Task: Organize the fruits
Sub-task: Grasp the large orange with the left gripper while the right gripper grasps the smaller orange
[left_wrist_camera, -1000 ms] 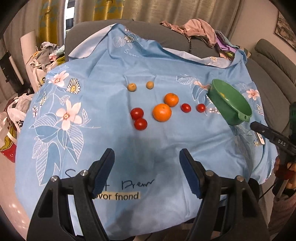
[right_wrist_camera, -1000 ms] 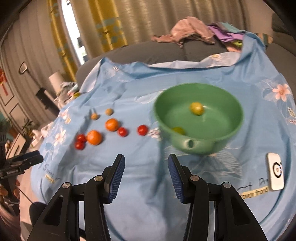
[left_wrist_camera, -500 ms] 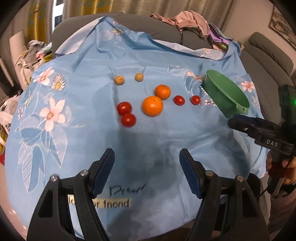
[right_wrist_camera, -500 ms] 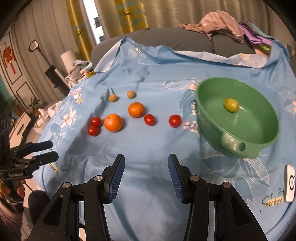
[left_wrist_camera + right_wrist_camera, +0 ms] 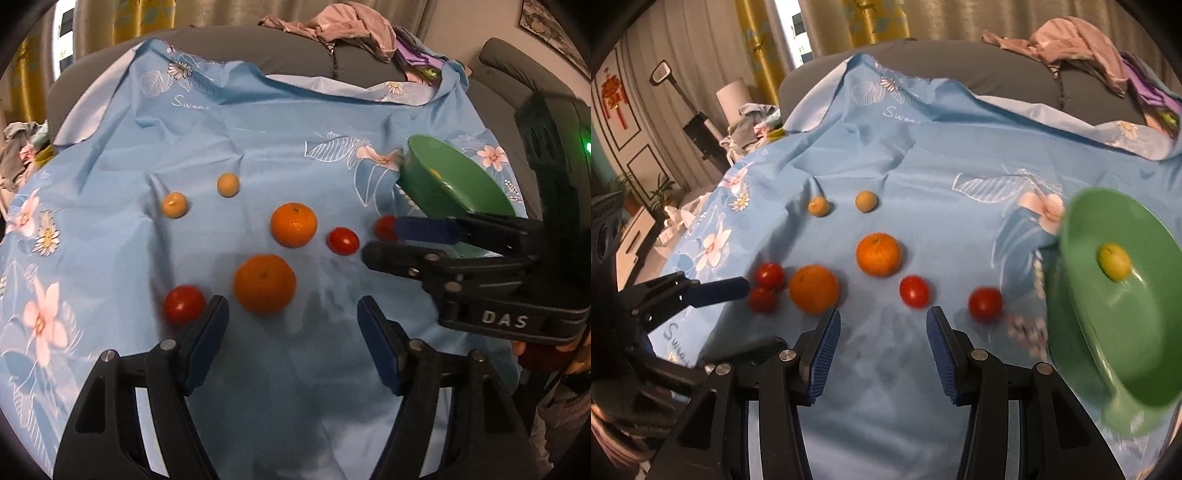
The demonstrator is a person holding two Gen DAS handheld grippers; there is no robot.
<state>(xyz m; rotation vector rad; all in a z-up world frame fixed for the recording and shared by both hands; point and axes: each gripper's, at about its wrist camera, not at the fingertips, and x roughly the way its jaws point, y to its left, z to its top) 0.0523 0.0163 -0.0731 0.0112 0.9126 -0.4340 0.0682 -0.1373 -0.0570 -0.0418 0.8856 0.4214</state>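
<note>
Fruit lies on a blue flowered cloth (image 5: 258, 140): two oranges (image 5: 264, 283) (image 5: 293, 224), several red tomatoes (image 5: 184, 303) (image 5: 342, 240) and two small tan fruits (image 5: 174, 204) (image 5: 228, 184). A green bowl (image 5: 1123, 325) at the right holds a yellow-green fruit (image 5: 1113, 261). My left gripper (image 5: 291, 328) is open, just short of the near orange. My right gripper (image 5: 882, 328) is open and empty, low over the cloth between the near orange (image 5: 813, 288) and a tomato (image 5: 914, 291); it also shows in the left wrist view (image 5: 384, 240).
A grey sofa back (image 5: 295, 48) with a heap of clothes (image 5: 347, 26) lies behind the cloth. More clutter sits on the floor at the left (image 5: 750, 122). The cloth drops off at its left and near edges.
Both grippers have moved forward and down toward the fruit. The right one swung left, away from the bowl, and now reaches in beside the tomatoes.
</note>
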